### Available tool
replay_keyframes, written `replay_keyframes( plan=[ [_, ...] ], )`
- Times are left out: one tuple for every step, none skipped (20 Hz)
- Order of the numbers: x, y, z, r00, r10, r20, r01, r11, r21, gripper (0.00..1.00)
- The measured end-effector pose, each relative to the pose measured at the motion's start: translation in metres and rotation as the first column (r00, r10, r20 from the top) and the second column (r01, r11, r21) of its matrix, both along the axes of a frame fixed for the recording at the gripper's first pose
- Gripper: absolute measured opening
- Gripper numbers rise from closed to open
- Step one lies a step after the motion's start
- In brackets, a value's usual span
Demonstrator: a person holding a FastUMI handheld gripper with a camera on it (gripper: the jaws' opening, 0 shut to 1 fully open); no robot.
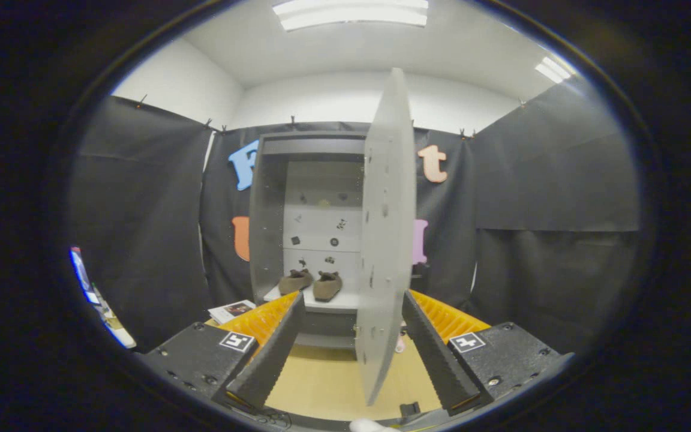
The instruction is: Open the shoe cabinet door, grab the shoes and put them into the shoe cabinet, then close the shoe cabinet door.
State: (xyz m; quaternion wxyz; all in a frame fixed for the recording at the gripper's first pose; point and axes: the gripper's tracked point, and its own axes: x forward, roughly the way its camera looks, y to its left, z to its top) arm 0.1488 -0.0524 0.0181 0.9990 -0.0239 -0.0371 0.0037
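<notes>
The grey shoe cabinet (273, 198) stands ahead against the booth wall with its door (386, 240) swung open, edge-on toward me. Two brown shoes (311, 283) sit side by side on the cabinet's white lower shelf (336, 302). My gripper (352, 342) is open, its fingers (273, 351) spread wide. The door's free edge hangs between the fingers, nearer the right one, touching neither as far as I can tell. The shoes lie beyond the fingers, just left of the door.
A light wooden floor (327, 384) lies below the fingers. A magazine or booklet (231, 311) lies on the floor left of the cabinet. Black cloth walls close in on both sides. A small pink object (400, 344) shows low beside the door.
</notes>
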Motion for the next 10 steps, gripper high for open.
replay_keyframes(
  plan=[
    [0.004,-0.019,0.001,1.0,-0.023,0.001,0.023,1.0,0.011,1.0],
    [0.006,-0.036,0.001,0.999,-0.038,-0.001,0.038,0.999,0.019,1.0],
    [0.01,-0.053,0.001,0.999,-0.05,-0.005,0.05,0.998,0.026,1.0],
    [0.014,-0.069,0.0,0.998,-0.054,-0.011,0.054,0.998,0.035,1.0],
    [0.02,-0.082,0.0,0.998,-0.052,-0.018,0.053,0.998,0.046,1.0],
    [0.028,-0.094,0.0,0.999,-0.043,-0.021,0.044,0.998,0.053,1.0],
    [0.037,-0.104,-0.001,0.999,-0.039,-0.029,0.04,0.998,0.05,1.0],
    [0.046,-0.113,-0.003,0.999,-0.029,-0.035,0.031,0.999,0.045,1.0],
    [0.056,-0.118,-0.003,0.999,-0.007,-0.034,0.008,0.999,0.043,1.0],
    [0.067,-0.123,-0.002,0.999,0.023,-0.039,-0.021,0.999,0.043,1.0]
  ],
)
